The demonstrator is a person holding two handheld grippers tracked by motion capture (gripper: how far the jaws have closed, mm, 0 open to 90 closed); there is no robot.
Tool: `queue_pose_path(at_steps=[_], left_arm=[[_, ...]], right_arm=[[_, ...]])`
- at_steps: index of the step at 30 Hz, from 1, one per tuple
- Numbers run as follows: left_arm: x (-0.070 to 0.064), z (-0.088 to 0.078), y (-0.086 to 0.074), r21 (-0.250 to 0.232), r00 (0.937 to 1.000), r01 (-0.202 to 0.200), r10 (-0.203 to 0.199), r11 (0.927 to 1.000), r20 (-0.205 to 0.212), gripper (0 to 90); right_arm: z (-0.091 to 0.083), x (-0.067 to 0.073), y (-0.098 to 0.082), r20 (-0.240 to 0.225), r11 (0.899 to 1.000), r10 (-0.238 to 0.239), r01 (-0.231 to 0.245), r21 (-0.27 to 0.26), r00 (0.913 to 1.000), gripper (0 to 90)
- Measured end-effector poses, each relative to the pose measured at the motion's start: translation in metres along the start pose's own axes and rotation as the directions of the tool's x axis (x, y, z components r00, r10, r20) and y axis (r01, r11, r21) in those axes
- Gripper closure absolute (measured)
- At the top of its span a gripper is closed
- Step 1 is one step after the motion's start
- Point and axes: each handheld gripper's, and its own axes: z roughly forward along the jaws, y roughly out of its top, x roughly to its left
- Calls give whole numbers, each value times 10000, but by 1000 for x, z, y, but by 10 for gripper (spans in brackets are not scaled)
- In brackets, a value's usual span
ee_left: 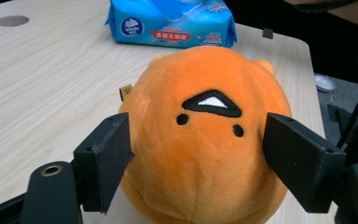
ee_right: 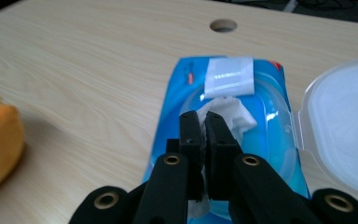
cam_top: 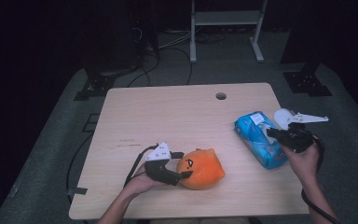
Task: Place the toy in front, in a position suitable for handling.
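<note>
High view: on the pale wooden counter [cam_top: 168, 112] sits a round orange plush toy [cam_top: 200, 168] near the front edge, with small black dot eyes and a black-and-white triangle stitched on it. The left gripper [cam_top: 181, 165] has its jaws on either side of the toy, pads pressing into its soft flanks. Well to the right lies a blue pack of wet wipes [cam_top: 259, 138], its clear lid [ee_right: 345, 126] flipped open. The right gripper [ee_right: 205, 125] is clamped together on a white wipe [ee_right: 228, 114] sticking out of the opening.
</note>
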Motion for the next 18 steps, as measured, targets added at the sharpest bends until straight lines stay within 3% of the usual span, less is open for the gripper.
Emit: queue_pose_path(at_steps=[6,11,18], left_arm=[[-5,7,3,-28,9999,-151,151,9999,49,238],[-4,3,6,-218,9997,-230,233,9995,125,224],[1,-11,8,-386,9998,-180,175,9991,-114,190]], right_arm=[[-22,11,13,-375,9982,-252,231,-557,9990,866],[-36,27,18,-545,9938,-756,708,-854,9957,866],[-66,59,27,-1397,9775,-1514,1272,-1683,9786,867]])
